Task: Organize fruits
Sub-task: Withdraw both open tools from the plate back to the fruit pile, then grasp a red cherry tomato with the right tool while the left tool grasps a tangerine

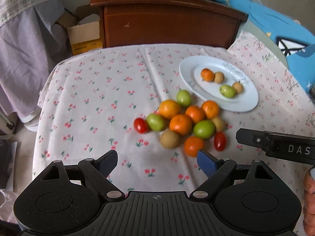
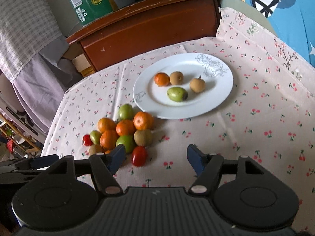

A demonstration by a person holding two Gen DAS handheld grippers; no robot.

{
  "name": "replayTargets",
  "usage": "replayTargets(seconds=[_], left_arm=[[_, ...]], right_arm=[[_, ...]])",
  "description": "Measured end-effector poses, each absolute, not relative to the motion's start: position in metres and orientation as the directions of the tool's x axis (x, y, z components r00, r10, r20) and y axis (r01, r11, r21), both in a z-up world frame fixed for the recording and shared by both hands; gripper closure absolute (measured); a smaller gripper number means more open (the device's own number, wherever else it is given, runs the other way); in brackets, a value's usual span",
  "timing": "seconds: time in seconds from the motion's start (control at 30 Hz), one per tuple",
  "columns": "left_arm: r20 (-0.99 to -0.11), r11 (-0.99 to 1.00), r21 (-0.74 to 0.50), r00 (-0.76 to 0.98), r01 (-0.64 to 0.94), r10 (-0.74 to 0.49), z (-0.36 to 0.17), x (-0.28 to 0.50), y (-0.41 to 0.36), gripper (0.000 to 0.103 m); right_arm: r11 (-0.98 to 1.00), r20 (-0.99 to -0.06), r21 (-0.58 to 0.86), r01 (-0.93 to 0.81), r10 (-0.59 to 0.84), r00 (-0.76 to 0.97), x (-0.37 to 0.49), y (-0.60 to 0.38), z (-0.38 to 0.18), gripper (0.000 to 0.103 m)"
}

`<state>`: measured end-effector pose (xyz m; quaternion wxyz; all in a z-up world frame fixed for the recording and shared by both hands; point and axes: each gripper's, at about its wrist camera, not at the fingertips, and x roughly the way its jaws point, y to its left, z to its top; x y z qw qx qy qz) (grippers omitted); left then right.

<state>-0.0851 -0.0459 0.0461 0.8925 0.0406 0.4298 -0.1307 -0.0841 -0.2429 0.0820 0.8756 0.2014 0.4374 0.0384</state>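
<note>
A pile of fruit (image 1: 181, 123) lies on the cherry-print tablecloth: oranges, green fruits, brown fruits and two red tomatoes; it also shows in the right wrist view (image 2: 122, 131). A white plate (image 1: 244, 102) (image 2: 220, 90) behind it holds one orange (image 2: 161, 79), two brown fruits (image 2: 197, 85) and one green fruit (image 2: 177, 94). My left gripper (image 1: 157, 162) is open and empty, in front of the pile. My right gripper (image 2: 156, 158) is open and empty, just right of the pile, with a red tomato (image 2: 139, 156) beside its left finger.
A brown wooden cabinet (image 1: 169, 21) stands behind the table with boxes on top. A cardboard box (image 1: 84, 33) and hanging cloth are at the left. Blue fabric (image 2: 285, 9) lies at the right. The right gripper's body (image 1: 275, 143) reaches into the left wrist view.
</note>
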Motion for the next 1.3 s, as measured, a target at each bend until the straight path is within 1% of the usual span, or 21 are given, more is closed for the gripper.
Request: replayTargets(seconds=[0.2, 0.3, 0.37, 0.4, 0.47, 0.57, 0.67, 0.73, 0.87, 0.9, 0.93, 1.07, 1.13, 1.17, 1.23, 1.3], left_arm=[[-0.794, 0.965, -0.030, 0.580, 0.261, -0.182, 0.036, -0.086, -0.045, 0.014], [-0.790, 0.965, -0.027, 0.585, 0.261, -0.181, 0.034, -0.087, -0.045, 0.014], [-0.788, 0.965, -0.019, 0.590, 0.263, -0.176, 0.033, -0.088, -0.046, 0.014], [-0.787, 0.965, -0.018, 0.592, 0.263, -0.175, 0.033, -0.088, -0.046, 0.014], [-0.785, 0.965, -0.020, 0.594, 0.263, -0.178, 0.033, -0.088, -0.046, 0.015], [-0.782, 0.964, -0.021, 0.597, 0.265, -0.181, 0.032, -0.088, -0.046, 0.016], [-0.775, 0.961, -0.029, 0.601, 0.275, -0.196, 0.032, -0.088, -0.047, 0.016], [-0.767, 0.958, -0.027, 0.608, 0.286, -0.204, 0.032, -0.089, -0.049, 0.016], [-0.752, 0.950, -0.024, 0.621, 0.311, -0.223, 0.032, -0.091, -0.053, 0.019], [-0.749, 0.948, -0.029, 0.621, 0.317, -0.231, 0.032, -0.092, -0.054, 0.020], [-0.746, 0.945, -0.035, 0.621, 0.326, -0.242, 0.031, -0.092, -0.055, 0.023], [-0.733, 0.933, -0.053, 0.620, 0.357, -0.279, 0.030, -0.093, -0.060, 0.029], [-0.729, 0.925, -0.065, 0.616, 0.373, -0.299, 0.028, -0.092, -0.063, 0.039], [-0.728, 0.922, -0.071, 0.612, 0.379, -0.308, 0.026, -0.090, -0.064, 0.041], [-0.728, 0.919, -0.081, 0.607, 0.386, -0.319, 0.023, -0.088, -0.067, 0.051], [-0.729, 0.915, -0.093, 0.599, 0.393, -0.331, 0.020, -0.087, -0.070, 0.057]], right_arm=[[0.917, -0.759, 0.388, 0.093, 0.260, 0.597, -0.085, -0.234, 0.072, 0.035], [0.920, -0.759, 0.385, 0.073, 0.271, 0.593, -0.084, -0.228, 0.069, 0.041], [0.921, -0.759, 0.384, 0.063, 0.275, 0.590, -0.082, -0.225, 0.067, 0.048], [0.920, -0.759, 0.387, 0.060, 0.280, 0.588, -0.081, -0.224, 0.066, 0.049], [0.920, -0.758, 0.389, 0.055, 0.286, 0.587, -0.080, -0.222, 0.065, 0.057], [0.921, -0.754, 0.387, 0.040, 0.291, 0.589, -0.078, -0.218, 0.064, 0.064], [0.919, -0.754, 0.393, 0.040, 0.298, 0.585, -0.076, -0.216, 0.061, 0.069], [0.916, -0.755, 0.399, 0.046, 0.300, 0.583, -0.074, -0.216, 0.059, 0.069], [0.916, -0.755, 0.398, 0.045, 0.299, 0.584, -0.072, -0.216, 0.055, 0.080], [0.919, -0.755, 0.393, 0.041, 0.297, 0.585, -0.072, -0.216, 0.055, 0.081], [0.919, -0.755, 0.391, 0.040, 0.296, 0.584, -0.071, -0.216, 0.055, 0.083], [0.920, -0.757, 0.390, 0.051, 0.288, 0.587, -0.073, -0.220, 0.058, 0.084], [0.918, -0.753, 0.391, 0.061, 0.281, 0.595, -0.075, -0.225, 0.062, 0.084], [0.918, -0.752, 0.392, 0.069, 0.276, 0.598, -0.076, -0.227, 0.063, 0.084], [0.914, -0.748, 0.397, 0.083, 0.270, 0.606, -0.078, -0.233, 0.065, 0.084], [0.911, -0.748, 0.400, 0.095, 0.265, 0.608, -0.079, -0.236, 0.066, 0.085]])
